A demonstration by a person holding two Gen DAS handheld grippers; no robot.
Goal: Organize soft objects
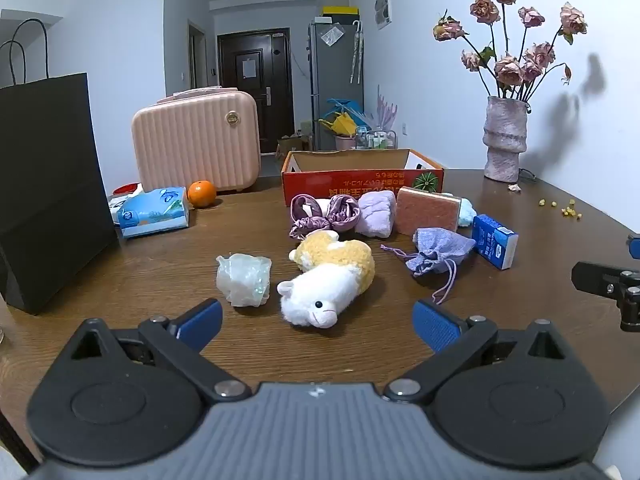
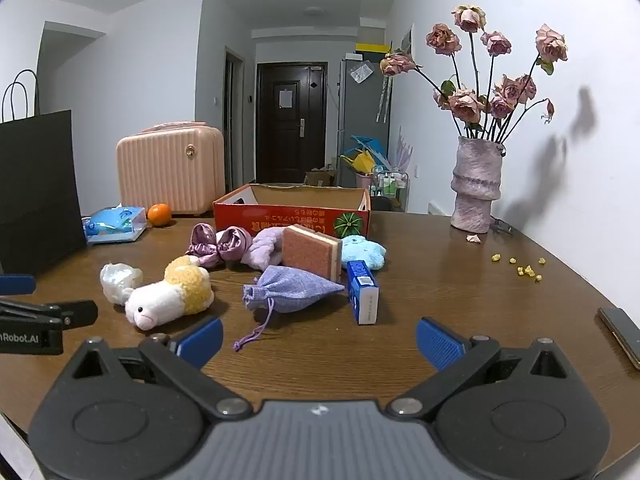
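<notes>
Both the left gripper [image 1: 316, 320] and the right gripper [image 2: 318, 338] hover with jaws wide apart and nothing between them, so the first pick is not yet made. The soft things lie in front of the red cardboard box [image 1: 362, 180]: the plush lamb [image 1: 326, 286] nearest the left gripper, the lilac drawstring pouch [image 2: 294, 288] nearest the right. A good grasp would probably take the lamb across its plump body, squeeze gently, then lift it clear over the box's near wall.
</notes>
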